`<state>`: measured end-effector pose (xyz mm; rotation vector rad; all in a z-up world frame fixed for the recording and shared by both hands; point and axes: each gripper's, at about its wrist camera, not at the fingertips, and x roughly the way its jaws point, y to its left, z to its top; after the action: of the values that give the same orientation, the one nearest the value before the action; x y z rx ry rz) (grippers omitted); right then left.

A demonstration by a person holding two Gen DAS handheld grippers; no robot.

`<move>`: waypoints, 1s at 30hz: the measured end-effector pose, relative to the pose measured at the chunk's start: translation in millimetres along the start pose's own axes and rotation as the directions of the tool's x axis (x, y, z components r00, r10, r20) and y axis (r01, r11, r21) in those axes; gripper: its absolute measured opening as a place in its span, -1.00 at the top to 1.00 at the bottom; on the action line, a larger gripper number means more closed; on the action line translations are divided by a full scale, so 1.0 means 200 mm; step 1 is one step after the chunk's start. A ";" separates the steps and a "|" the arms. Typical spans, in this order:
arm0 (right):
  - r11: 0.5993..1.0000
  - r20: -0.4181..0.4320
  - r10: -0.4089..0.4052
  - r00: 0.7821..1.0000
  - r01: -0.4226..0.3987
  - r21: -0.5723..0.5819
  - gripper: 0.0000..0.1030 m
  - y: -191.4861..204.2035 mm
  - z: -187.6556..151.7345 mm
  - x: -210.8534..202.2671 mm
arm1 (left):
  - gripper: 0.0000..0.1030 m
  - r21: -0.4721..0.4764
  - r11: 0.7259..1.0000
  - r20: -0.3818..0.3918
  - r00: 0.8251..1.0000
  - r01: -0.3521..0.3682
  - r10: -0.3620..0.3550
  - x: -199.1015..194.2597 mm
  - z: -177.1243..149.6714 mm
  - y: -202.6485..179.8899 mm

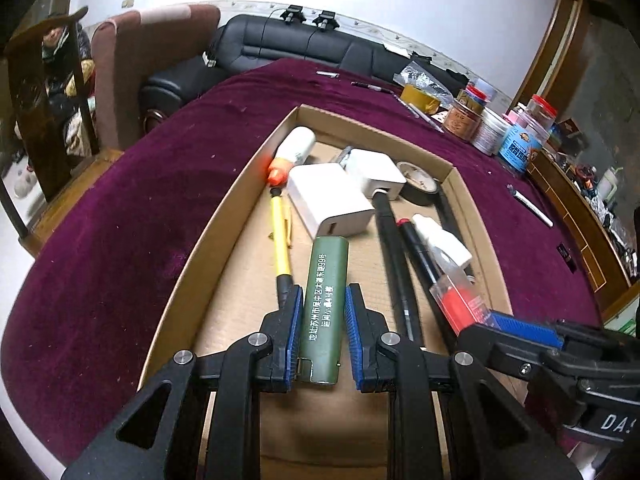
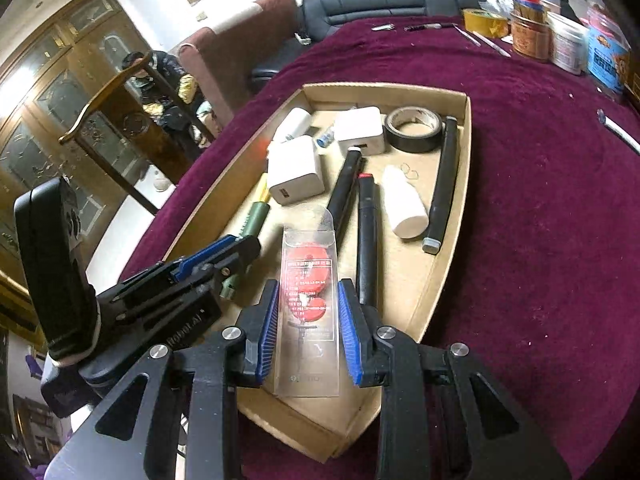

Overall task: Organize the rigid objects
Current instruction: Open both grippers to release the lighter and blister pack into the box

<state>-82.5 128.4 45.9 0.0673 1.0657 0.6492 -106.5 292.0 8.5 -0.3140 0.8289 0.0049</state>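
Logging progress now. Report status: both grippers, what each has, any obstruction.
Left gripper astride green cylinder, small gaps. Right gripper astride clear red-item package, gaps too. Both over cardboard tray. Black marker alongside package.

Evenly lit indoors, soft shadows. Strong fisheye bending with black vignetted corners. Overexposed glow on the orange plastic cap (image 1: 279,169); glare across the clear plastic blister pack (image 2: 307,280).

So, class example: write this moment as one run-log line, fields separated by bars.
left gripper: around green bar, gap visible | right gripper: around clear red-item pack | both over cardboard tray
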 end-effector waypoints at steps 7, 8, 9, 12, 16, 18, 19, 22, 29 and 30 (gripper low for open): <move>0.988 0.010 -0.154 0.988 0.154 -0.001 0.48 0.02 -0.01 0.08 | 0.66 -0.005 0.999 -0.014 0.999 0.037 -0.037 0.05 0.01 0.01; 0.987 0.010 -0.161 0.987 0.161 -0.003 0.48 0.03 -0.01 0.08 | 0.66 -0.010 0.999 -0.030 0.999 0.044 -0.044 0.07 0.01 0.01; 0.986 0.010 -0.165 0.986 0.165 -0.006 0.48 0.04 -0.01 0.08 | 0.66 -0.007 0.999 -0.023 0.999 0.042 -0.042 0.07 0.01 0.01; 0.986 0.004 -0.166 0.986 0.166 -0.013 0.47 0.07 -0.02 0.09 | 0.67 -0.017 0.998 -0.026 0.998 0.059 -0.059 0.07 0.01 0.02; 0.985 0.008 -0.172 0.985 0.172 -0.013 0.45 0.08 -0.02 0.08 | 0.65 -0.044 0.996 -0.023 0.997 0.077 -0.078 0.07 0.02 0.04; 0.984 0.015 -0.177 0.984 0.178 -0.015 0.45 0.09 -0.03 0.09 | 0.63 -0.048 0.996 -0.021 0.997 0.075 -0.076 0.07 0.02 0.04; 0.984 0.017 -0.180 0.984 0.180 -0.012 0.44 0.08 -0.03 0.09 | 0.60 -0.049 0.996 -0.019 0.997 0.076 -0.077 0.07 0.02 0.04; 0.984 0.002 -0.175 0.985 0.175 0.015 0.39 0.05 -0.03 0.10 | 0.34 -0.057 0.995 -0.006 0.997 0.076 -0.077 0.06 0.02 0.05; 0.987 0.013 -0.157 0.988 0.156 0.023 0.39 0.03 -0.08 0.05 | 0.12 -0.042 0.998 -0.001 0.999 0.051 -0.051 0.06 0.02 0.03; 0.989 0.016 -0.150 0.989 0.150 0.022 0.39 0.02 -0.08 0.04 | 0.11 -0.037 0.998 -0.001 0.999 0.045 -0.045 0.06 0.02 0.02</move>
<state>-95.7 132.0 33.4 0.0105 1.0494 0.5012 -96.5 296.1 1.6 -0.3677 0.8245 -0.0216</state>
